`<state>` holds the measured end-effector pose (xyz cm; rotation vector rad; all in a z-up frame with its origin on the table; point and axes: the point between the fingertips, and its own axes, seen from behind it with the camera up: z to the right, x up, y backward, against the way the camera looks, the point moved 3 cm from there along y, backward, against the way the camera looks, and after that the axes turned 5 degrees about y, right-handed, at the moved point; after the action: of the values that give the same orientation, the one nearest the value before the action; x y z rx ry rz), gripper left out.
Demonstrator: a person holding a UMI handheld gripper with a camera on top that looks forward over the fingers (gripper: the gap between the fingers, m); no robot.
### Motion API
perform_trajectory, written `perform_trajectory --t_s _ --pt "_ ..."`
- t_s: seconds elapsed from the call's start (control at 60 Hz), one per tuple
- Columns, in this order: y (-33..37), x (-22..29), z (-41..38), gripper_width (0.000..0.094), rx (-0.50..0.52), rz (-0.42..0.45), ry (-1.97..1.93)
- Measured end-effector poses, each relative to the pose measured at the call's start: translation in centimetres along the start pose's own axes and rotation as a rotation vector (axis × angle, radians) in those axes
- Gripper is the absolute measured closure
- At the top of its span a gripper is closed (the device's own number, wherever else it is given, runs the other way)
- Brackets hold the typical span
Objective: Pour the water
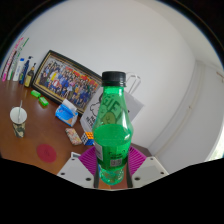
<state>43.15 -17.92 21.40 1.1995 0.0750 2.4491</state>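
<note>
A green plastic bottle (pixel 113 125) with a black cap stands upright between my fingers, held above the wooden table (pixel 30 145). My gripper (pixel 112 163) is shut on the bottle's lower body, with the pink pads (pixel 91 160) pressed against both its sides. A white paper cup (pixel 19 118) stands on the table far to the left, well beyond the fingers.
A framed group photo (pixel 60 83) leans against the white wall at the back. A blue box (pixel 67 112), a small coloured cube (pixel 88 138), green items (pixel 40 98) and a pink disc (pixel 45 152) lie on the table. Bottles (pixel 17 62) stand at far left.
</note>
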Motion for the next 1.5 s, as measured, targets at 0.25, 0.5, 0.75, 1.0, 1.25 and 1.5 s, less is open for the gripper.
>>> perform_trajectory --t_s 0.25,0.5,0.75,1.0,1.25,1.5 --pt "-0.4 10.5 -5.1 0.0565 -0.133 0.071 0.587" --pt "-0.8 13.4 -13.8 0.0566 -0.196 0.100 1.146" --pt "-2.2 12.9 -17.3 0.0566 -0.252 0.074 1.545" --pt "-2.5 12.3 -17.3 0.0564 -0.219 0.018 1.549" --pt "-1.1 13.9 -15.9 0.0565 -0.090 0.024 1.045" --pt "-0.2 15.4 -14.5 0.0567 0.054 0.050 0.293"
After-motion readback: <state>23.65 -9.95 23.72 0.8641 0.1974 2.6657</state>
